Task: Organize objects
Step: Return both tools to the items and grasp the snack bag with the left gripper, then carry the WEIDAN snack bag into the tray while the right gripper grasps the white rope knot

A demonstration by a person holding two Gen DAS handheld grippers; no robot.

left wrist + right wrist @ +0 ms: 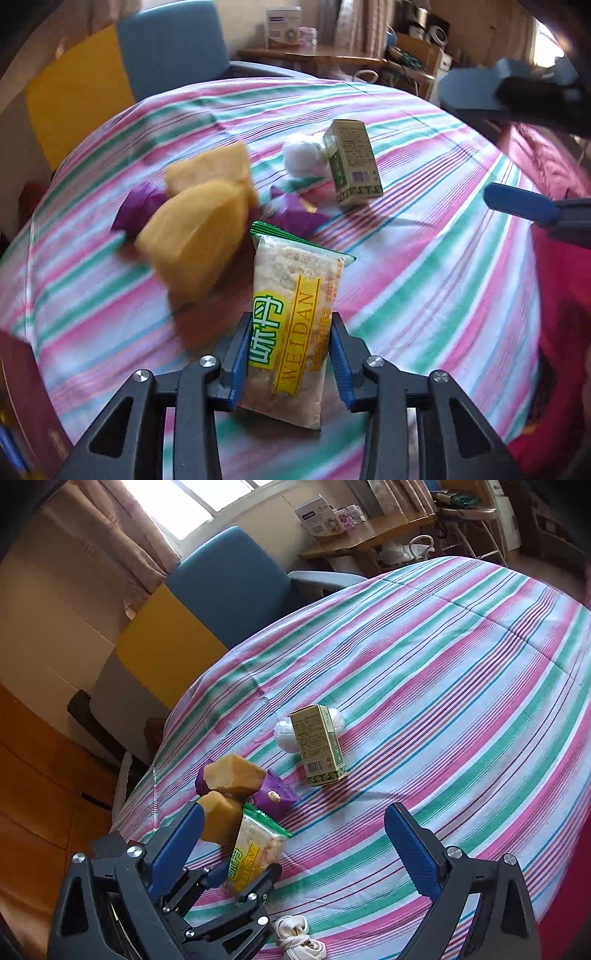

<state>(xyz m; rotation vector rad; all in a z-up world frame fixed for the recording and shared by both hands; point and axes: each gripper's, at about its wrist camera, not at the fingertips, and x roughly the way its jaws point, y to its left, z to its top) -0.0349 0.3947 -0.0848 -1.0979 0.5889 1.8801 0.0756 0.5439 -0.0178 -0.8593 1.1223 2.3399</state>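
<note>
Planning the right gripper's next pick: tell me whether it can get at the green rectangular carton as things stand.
Probably yes. The right gripper has its jaws wide open and empty, and bare striped cloth lies between it and the green rectangular carton; only the white wad crowds the carton's far side.

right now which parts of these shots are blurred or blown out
Left wrist view: the sponges and cloth are motion-smeared, while the snack pack in the left gripper is sharp. Right wrist view: mostly sharp, window blown out, corners dark, cloth edge bowed by the fisheye.

Home bedroom (striped bedsheet (443,686), curtains (122,528))
</note>
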